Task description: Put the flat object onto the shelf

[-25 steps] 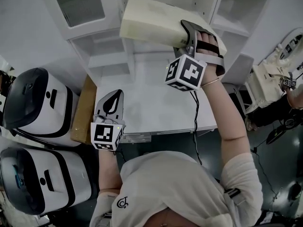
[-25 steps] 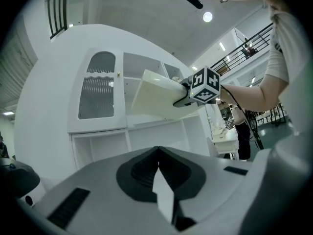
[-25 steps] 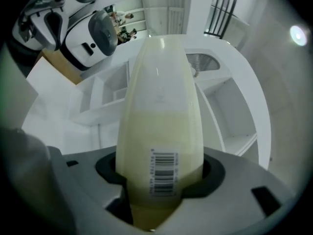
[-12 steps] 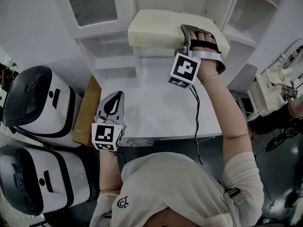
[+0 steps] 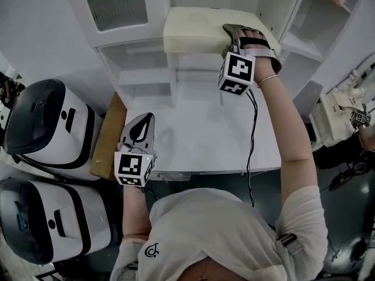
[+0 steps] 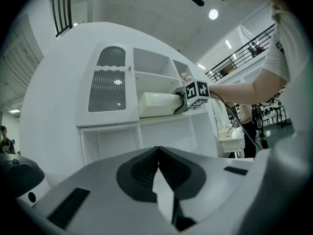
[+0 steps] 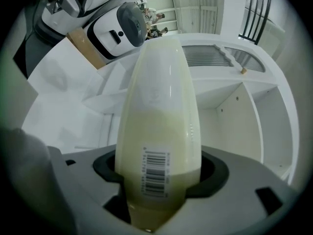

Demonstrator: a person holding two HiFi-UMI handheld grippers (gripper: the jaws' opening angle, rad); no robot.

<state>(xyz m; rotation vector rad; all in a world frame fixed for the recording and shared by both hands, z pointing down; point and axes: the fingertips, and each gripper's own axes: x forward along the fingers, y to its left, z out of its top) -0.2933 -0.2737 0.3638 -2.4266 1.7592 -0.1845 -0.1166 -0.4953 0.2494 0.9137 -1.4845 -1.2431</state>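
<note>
Flat object (image 5: pixel 193 31) nearer shelf (image 5: pixel 132 44) — white table (image 5: pixel 193 139) below.

Pale short-sleeved top (image 5: pixel 222 233), small dark logo (image 5: pixel 153 251) at the back. Grey-shelled left gripper (image 5: pixel 147 116) and right gripper (image 5: pixel 229 30), each with a black-and-white marker cube (image 5: pixel 133 168). Black cable (image 5: pixel 253 139) off the right one. Thin wrist band (image 5: pixel 267 79), maybe a bracelet.

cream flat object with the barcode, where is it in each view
Head view: cream flat object, top centre, at the shelf.
Left gripper view: small, just above centre, at the shelf.
Right gripper view: centre, running bottom to top.
Shared landmark: white shelf unit.
</note>
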